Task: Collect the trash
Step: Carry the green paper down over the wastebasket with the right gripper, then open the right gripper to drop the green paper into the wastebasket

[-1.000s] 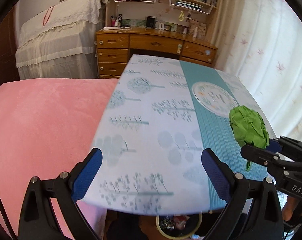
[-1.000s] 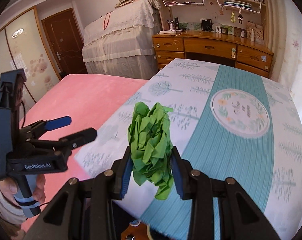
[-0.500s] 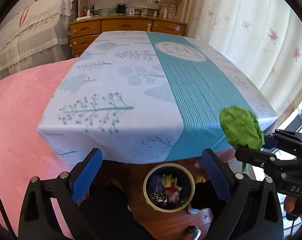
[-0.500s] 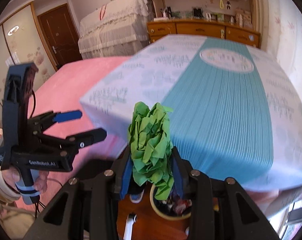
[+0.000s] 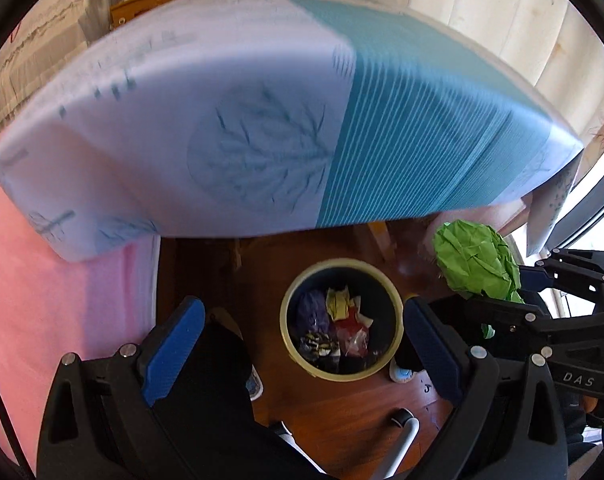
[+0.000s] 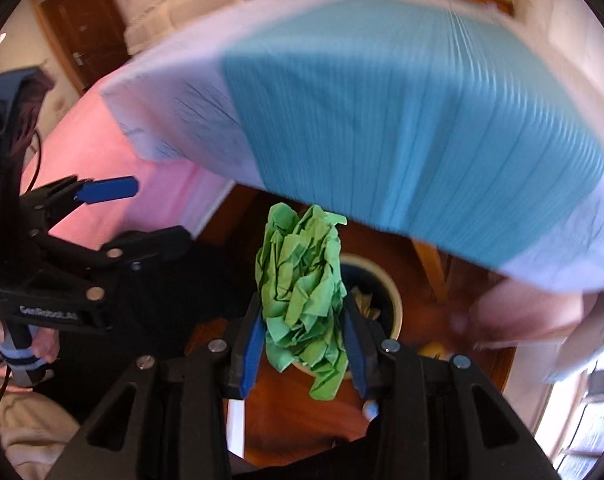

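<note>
A crumpled green paper ball [image 6: 302, 276] is pinched between the blue pads of my right gripper [image 6: 303, 332], which is shut on it. In the left wrist view the green paper ball [image 5: 475, 260] hangs at the right, beside the bin. The round trash bin [image 5: 341, 316] stands on the wooden floor below, with several scraps of paper inside. Its rim [image 6: 393, 300] shows just behind the green ball in the right wrist view. My left gripper [image 5: 302, 340] is open and empty, its fingers framing the bin. The left gripper [image 6: 114, 216] also appears at the left of the right wrist view.
A table under a white and teal cloth [image 5: 262, 120] overhangs the floor above the bin. A pink bed [image 5: 42, 280] lies to the left. A white chair leg with a caster [image 5: 401, 424] stands near the bin. A hand [image 6: 6, 336] holds the left gripper's handle.
Both grippers have dropped from above the tabletop to below its edge and tilted down. The bin on the floor has come into full view. The green ball stays gripped.
</note>
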{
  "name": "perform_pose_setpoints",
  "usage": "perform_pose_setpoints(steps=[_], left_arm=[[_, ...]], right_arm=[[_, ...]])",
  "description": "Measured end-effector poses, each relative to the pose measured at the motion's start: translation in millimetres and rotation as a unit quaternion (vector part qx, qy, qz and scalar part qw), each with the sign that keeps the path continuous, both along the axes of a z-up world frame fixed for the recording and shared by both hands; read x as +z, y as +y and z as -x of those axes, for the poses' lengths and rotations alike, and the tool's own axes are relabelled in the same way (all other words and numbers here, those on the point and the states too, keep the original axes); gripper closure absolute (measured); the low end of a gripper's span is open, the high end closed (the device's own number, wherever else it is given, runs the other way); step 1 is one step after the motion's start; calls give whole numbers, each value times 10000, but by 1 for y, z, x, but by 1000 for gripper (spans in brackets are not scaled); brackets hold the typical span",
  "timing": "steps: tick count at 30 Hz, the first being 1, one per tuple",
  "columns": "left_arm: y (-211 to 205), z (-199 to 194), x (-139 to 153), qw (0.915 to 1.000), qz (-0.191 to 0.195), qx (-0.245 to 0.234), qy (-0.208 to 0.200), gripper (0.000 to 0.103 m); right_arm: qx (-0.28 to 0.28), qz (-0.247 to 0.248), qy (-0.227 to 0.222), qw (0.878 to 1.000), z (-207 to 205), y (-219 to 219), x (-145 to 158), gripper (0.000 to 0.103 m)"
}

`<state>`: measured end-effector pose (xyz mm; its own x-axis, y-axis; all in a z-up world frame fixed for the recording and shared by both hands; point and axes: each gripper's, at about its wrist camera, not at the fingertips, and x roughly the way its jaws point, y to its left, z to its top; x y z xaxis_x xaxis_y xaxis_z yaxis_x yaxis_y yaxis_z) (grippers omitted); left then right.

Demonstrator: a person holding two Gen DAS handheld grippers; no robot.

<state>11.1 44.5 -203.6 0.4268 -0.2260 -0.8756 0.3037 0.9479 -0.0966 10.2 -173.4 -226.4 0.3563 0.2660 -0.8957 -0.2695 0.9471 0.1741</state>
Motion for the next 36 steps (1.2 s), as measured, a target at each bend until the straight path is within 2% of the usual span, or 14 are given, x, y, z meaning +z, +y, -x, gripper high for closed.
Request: perform_pose_setpoints(steps=[5,12,15,18,21,32,34,36], left_arm=[[-3,-8,-34,9996,19,125,234,4],[-13,-17,-79,9993,140,36,350,4],[-10,-28,-97,9967,390,247,663,4],[-7,-35,-104,9952,495,470,697,4],[-8,-40,-109,9946,465,544,753,4],[-11,-46,-127,9936,311,614,891,4],[-10,-47,-129,9932,326,631,926,4],[-10,-48,-130,9929,344,640,946,4]], right_arm=[[-367,-158,333,9986,-9,-8,-39,66],[-904,-392,879,9912,-20,-17,-94,66],[-1188,-415,1078,9862,-25,-25,-116,66],[-1359,-327,1210,9827,-31,-28,-136,65],[-1393,-111,1227,9826,-35,-28,-147,64],[-1700,-239,1461,9743,-48,-38,-168,64],[-1689,-264,1503,9737,-50,-38,-171,62],[-1654,-296,1556,9734,-51,-36,-173,57]])
